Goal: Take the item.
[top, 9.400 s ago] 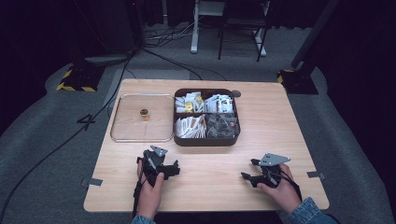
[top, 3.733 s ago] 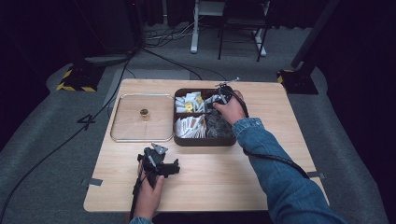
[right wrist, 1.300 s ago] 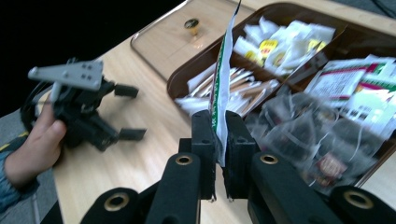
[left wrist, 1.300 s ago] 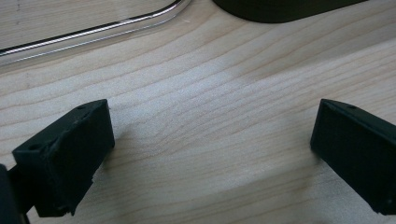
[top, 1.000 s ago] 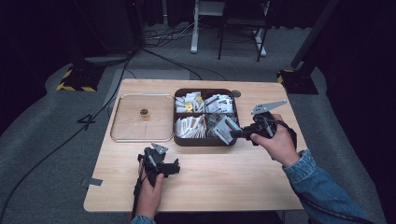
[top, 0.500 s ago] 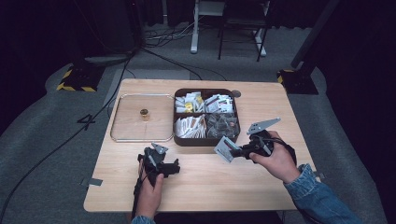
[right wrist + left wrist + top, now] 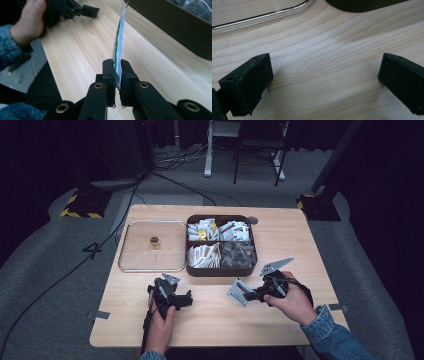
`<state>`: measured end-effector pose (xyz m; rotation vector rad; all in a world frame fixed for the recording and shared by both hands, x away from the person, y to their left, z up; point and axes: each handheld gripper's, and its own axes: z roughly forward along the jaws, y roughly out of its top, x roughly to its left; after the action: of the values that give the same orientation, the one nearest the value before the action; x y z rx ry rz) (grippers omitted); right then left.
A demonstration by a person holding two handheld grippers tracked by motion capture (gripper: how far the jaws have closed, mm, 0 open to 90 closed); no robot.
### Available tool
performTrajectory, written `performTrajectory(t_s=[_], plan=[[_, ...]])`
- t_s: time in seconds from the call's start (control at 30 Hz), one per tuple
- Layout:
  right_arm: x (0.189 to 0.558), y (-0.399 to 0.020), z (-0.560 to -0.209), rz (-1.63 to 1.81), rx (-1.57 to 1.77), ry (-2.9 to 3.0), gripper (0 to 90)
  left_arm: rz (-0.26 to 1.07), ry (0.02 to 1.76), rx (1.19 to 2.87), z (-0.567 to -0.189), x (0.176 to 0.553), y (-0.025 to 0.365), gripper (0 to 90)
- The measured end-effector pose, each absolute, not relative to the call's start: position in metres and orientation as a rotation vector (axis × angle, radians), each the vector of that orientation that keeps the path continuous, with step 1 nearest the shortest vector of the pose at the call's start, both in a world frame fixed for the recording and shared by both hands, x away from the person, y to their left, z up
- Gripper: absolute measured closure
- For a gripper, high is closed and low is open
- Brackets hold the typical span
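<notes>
Two risks: the right gripper (image 7: 118,75) pinches only one edge of a thin sachet (image 7: 119,42), so it could slip or tear above the bench (image 7: 215,320); the left gripper (image 7: 324,75), near the front edge, gapes wide and empty.

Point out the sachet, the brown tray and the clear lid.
sachet (image 7: 119,47), right gripper view, its white edge.
brown tray (image 7: 220,270), high view, its near wall.
clear lid (image 7: 135,255), high view, bare pane.
</notes>
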<state>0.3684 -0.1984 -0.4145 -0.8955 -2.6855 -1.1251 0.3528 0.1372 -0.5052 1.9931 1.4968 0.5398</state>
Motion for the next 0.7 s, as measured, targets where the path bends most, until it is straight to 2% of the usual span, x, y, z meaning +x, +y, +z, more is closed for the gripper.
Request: performTrajectory(t_s=[0.3,0.7], plan=[[0.363,-0.196,-0.433,-1.116,-0.911,-2.646,85.7,0.54,1.497,1.993,-0.505,0.353,0.137,0.0],[0.363,-0.193,-0.441,-1.013,-0.933,-2.666,85.6,0.543,1.496,1.994,-0.505,0.353,0.137,0.0]])
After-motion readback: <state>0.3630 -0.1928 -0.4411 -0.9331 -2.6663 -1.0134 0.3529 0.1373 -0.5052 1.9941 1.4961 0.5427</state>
